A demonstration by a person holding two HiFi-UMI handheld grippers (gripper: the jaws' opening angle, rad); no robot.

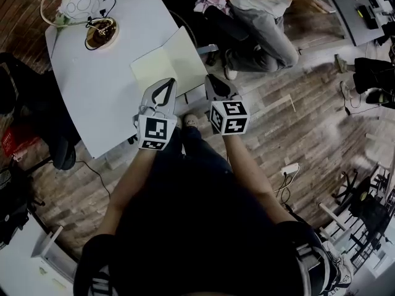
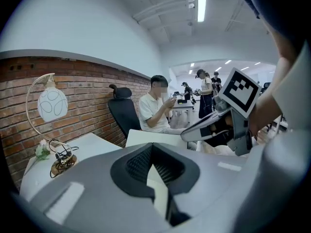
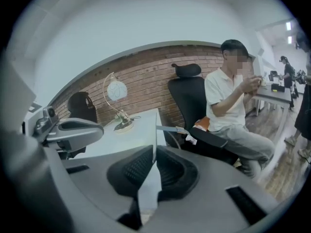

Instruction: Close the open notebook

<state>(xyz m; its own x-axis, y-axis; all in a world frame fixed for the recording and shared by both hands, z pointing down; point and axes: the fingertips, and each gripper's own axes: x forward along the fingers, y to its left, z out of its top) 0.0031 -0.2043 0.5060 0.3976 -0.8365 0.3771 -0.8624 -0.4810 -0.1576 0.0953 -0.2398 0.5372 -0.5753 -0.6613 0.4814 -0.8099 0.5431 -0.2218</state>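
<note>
The notebook (image 1: 165,61) lies open on the white table (image 1: 99,97), pale yellow pages up, close to the table's near right edge. My right gripper (image 1: 214,82) is at the notebook's right edge. In the right gripper view its jaws (image 3: 155,148) are shut on a thin sheet of the notebook (image 3: 156,130), seen edge-on and raised off the table. My left gripper (image 1: 166,85) is over the notebook's near edge with its tips (image 2: 152,145) together. I cannot tell whether a page is pinched between them.
A globe lamp (image 1: 81,4) on a wooden base (image 1: 102,34) with a cable stands at the table's far left. A seated person (image 1: 265,17) and a black office chair (image 3: 189,101) are just beyond the table's right side. Another dark chair (image 1: 37,106) stands left of the table.
</note>
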